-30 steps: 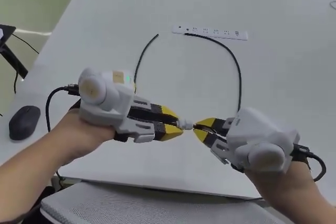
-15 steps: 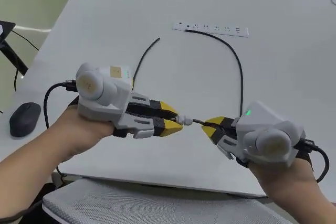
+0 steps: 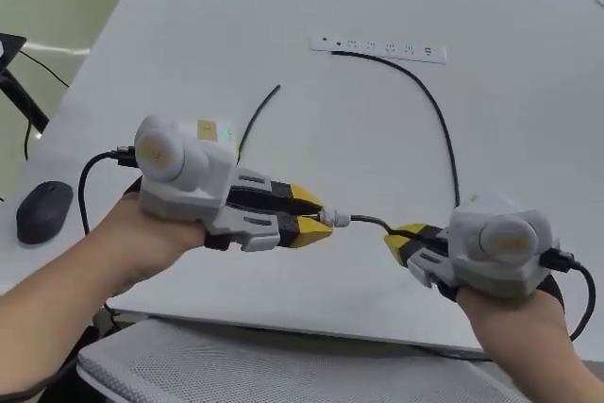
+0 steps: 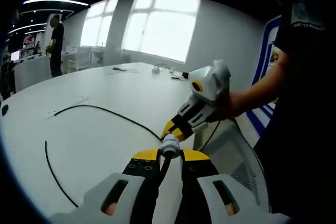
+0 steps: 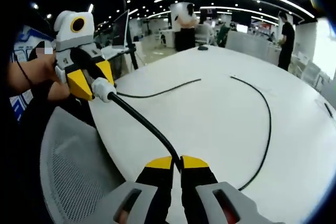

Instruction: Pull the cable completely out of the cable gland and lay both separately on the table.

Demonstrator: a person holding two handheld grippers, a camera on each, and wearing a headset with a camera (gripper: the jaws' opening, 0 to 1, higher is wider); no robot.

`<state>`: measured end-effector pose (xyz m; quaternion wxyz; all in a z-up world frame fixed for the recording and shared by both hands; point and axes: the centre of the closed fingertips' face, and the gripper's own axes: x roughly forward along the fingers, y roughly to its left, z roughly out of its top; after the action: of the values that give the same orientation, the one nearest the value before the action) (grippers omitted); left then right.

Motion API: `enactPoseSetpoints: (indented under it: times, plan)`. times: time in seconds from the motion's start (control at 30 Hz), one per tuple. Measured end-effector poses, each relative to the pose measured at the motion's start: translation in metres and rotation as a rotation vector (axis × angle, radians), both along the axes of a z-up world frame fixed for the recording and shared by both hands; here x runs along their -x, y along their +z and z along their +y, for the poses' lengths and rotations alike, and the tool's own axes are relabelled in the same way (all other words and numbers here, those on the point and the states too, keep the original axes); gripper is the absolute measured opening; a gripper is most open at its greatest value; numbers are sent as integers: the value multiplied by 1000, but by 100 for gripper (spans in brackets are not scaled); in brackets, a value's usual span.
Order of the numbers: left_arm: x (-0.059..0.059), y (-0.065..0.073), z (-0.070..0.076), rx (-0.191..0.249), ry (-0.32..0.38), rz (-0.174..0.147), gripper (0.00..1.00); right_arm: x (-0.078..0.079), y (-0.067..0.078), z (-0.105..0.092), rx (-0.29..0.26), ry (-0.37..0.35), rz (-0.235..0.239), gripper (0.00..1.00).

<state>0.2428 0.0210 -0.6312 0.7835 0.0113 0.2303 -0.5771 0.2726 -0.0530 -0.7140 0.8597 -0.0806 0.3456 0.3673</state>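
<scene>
**Head view.** The left gripper point(image 3: 321, 221), jaws closed, held the small white plastic cable gland point(image 3: 336, 220) above the near edge of the white table point(image 3: 236, 25). The right gripper point(image 3: 396, 237), also clamped, pinched the thin black flexible cable point(image 3: 368, 223) near the gland. Both forearms lay roughly level, with the grippers pointing at each other.

**Left gripper view.** The gland sat between the yellow tips.

**Right gripper view.** The cable ran almost straight to the gland. It appeared light and limp, so a hold close to the gland suited it.

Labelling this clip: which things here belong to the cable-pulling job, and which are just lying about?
Job: cable gland, cable, left gripper, right gripper.
Lying about: power strip, mouse.
</scene>
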Motion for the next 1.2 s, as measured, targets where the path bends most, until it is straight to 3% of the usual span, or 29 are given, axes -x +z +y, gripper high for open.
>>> enactPoseSetpoints:
  times: [0.37,0.7,0.77,0.83,0.9,1.0,1.2]
  plan:
    - [0,-5,-2,-19,-9,4,15,0,-9,3,-1,-20,41,0]
    - [-9,-2,3,-17,19,-1,15,2,6,-4,13,21,-27,1]
    - [-10,-3,3,-18,21,1,15,5,8,-4,38,62,-46,3]
    - [-10,-3,3,-17,21,4,15,5,15,-1,47,88,-84,10]
    - [-10,-2,3,-14,24,4,15,10,25,7,24,110,-90,16]
    - [-10,-1,1,-11,23,12,15,11,43,19,72,206,-189,17]
    - [-8,-4,0,-23,15,16,15,15,68,48,130,331,-311,12]
